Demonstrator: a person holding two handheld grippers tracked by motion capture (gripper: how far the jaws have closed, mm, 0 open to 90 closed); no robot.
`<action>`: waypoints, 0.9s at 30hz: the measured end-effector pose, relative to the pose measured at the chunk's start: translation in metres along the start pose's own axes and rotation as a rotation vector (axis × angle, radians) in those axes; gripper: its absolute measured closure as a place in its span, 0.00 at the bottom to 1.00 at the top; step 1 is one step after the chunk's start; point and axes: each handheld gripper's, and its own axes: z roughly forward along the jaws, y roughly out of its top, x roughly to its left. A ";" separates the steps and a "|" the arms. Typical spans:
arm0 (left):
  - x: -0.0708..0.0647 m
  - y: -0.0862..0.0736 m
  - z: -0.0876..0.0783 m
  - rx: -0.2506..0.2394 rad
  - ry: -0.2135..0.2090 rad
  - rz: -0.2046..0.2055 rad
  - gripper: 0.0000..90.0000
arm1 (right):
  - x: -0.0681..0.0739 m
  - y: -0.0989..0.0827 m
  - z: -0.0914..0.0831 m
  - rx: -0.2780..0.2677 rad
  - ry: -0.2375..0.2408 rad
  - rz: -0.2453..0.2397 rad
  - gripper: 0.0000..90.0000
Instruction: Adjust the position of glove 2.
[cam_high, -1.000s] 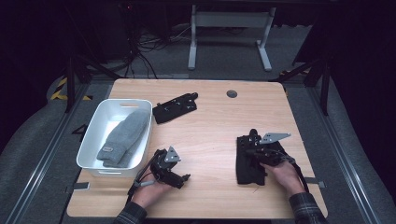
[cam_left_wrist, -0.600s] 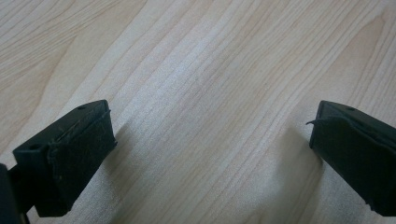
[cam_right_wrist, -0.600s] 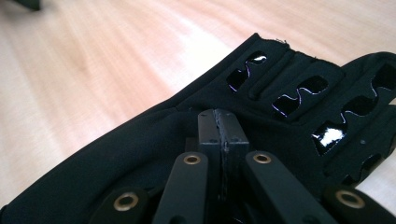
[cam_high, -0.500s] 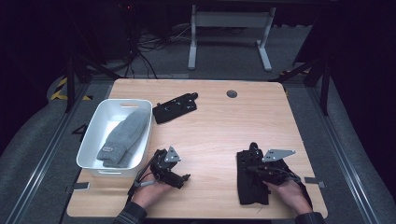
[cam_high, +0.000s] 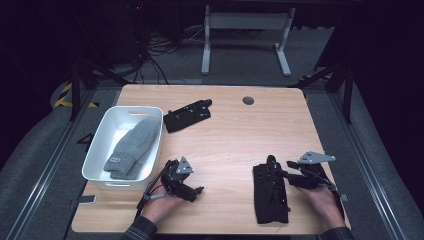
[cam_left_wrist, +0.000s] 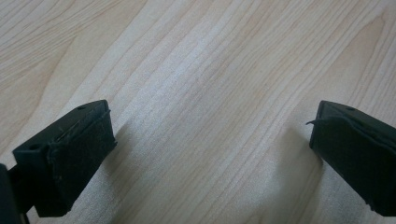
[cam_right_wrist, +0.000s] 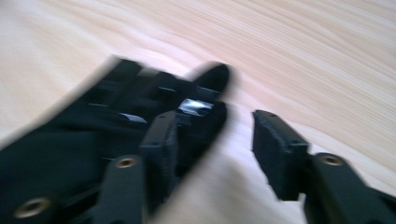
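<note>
The right gripper is seen with jaws parted, having just been opening; nothing is pinched between them, and one jaw lies over the black glove, which is spread flat near the table's front edge. The left gripper is held wide open over bare wood. Free board is left between the two grippers.

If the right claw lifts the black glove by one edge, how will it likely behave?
The black glove lies flat and limp on the table, so it probably droops and folds. It looks like light fabric, unlikely to roll. The right claw stands open beside it.
</note>
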 end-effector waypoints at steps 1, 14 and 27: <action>0.000 0.000 0.000 0.000 0.000 0.001 0.00 | -0.005 -0.002 0.000 -0.002 -0.016 0.012 0.48; 0.004 0.010 -0.004 -0.010 0.017 -0.060 0.20 | -0.031 -0.020 0.007 -0.002 -0.090 0.090 0.24; 0.025 0.046 -0.008 -0.013 0.033 -0.140 0.96 | -0.031 -0.020 0.008 0.002 -0.091 0.089 0.22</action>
